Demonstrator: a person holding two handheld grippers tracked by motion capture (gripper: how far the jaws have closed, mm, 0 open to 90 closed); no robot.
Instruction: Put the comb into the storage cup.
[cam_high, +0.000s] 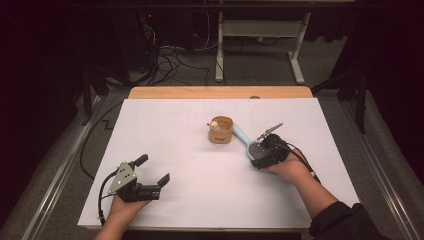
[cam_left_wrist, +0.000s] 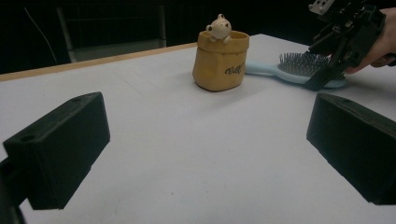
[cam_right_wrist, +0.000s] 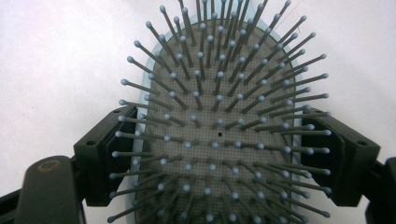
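A light blue hairbrush (cam_high: 241, 135) lies bristles up on the white table sheet (cam_high: 200, 190), its handle pointing toward a tan cup (cam_high: 221, 131). A small cream bear figure (cam_left_wrist: 218, 27) peeks over the cup's rim. My right gripper (cam_high: 259, 151) comes down over the brush head (cam_right_wrist: 219, 116); its two black jaws sit against the head's left and right sides, shut on it. My left gripper (cam_high: 154, 169) rests near the front left of the sheet, open, with nothing between its jaws. In the left gripper view, the cup (cam_left_wrist: 220, 60) and the brush (cam_left_wrist: 299, 65) stand ahead.
The sheet covers a wooden table whose far edge (cam_high: 220, 92) shows beyond it. Behind the table are a desk frame (cam_high: 260, 45) and cables on a grey floor. Bare sheet lies between the two grippers.
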